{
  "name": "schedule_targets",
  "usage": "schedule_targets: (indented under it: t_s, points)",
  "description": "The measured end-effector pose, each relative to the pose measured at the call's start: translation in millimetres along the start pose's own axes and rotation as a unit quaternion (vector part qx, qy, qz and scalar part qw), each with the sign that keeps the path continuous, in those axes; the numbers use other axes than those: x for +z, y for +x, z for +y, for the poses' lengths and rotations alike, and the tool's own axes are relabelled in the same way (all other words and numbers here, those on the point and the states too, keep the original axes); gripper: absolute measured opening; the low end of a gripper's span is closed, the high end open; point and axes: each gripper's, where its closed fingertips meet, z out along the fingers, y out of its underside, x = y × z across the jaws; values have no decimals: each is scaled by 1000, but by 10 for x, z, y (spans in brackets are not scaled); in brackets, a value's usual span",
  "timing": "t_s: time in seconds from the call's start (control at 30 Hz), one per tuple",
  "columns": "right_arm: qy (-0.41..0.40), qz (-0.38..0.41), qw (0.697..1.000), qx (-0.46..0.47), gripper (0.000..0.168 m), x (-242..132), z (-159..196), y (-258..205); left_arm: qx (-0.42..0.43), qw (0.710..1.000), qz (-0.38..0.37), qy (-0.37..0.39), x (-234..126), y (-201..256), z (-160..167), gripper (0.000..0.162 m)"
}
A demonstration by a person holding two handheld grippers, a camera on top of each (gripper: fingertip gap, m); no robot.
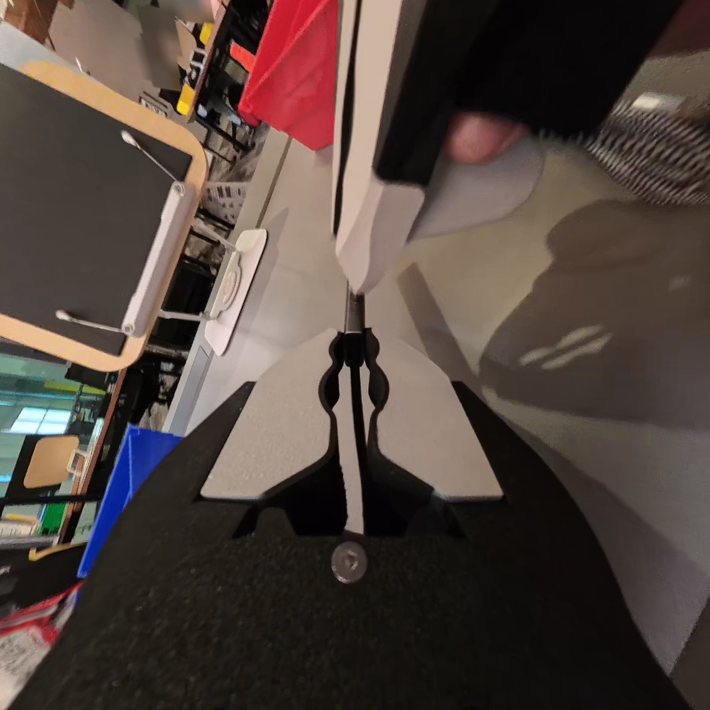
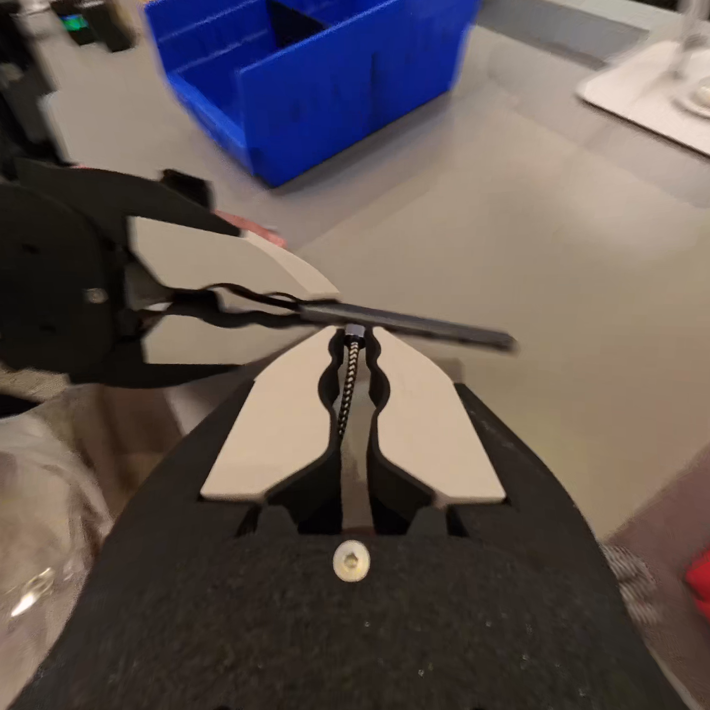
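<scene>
Left wrist view: the left gripper [image 1: 353, 345] is clamped on a thin dark slab [image 1: 353, 313], seen edge-on at its tips, where the right gripper [image 1: 363, 265] meets it.

Right wrist view: the right gripper [image 2: 353, 338] pinches a braided cable [image 2: 347, 388], its metal plug [image 2: 352, 330] touching the slab's [image 2: 407, 322] edge, above a grey table [image 2: 499, 249]; a blue bin [image 2: 307, 84] sits beyond.

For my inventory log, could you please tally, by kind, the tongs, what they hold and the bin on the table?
tongs: 2, left tongs, right tongs
braided cable: 1
dark flat device: 1
blue bin: 1
total: 5
</scene>
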Motion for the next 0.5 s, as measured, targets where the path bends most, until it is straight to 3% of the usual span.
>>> schedule_targets:
  t_s: [0.07, 0.13, 0.2, 0.27, 0.37, 0.5]
  points:
    - [8, -7, 1000, 8, 11, -30, -33, -27, -32, 999, -3, -18, 28, -91, 115, 10]
    - [7, -35, 999, -9, 11, 26, -63, -276, -36, 999, 2, -4, 28, -104, 10, 9]
    - [3, 6, 999, -47, 11, -24, -66, -140, -22, 1000, -5, -6, 24, -106, 29, 10]
    - [23, -1, 1000, 8, 11, -139, -107, 54, -41, 999, 0, -8, -1, -119, 114, 10]
    - [25, 24, 999, 10, 11, -234, -102, 280, -41, 999, -3, -10, -17, -153, 210, 10]
    - [47, -3, 999, 5, 11, -352, -162, 249, -53, 998, 17, -4, -35, -133, 298, 10]
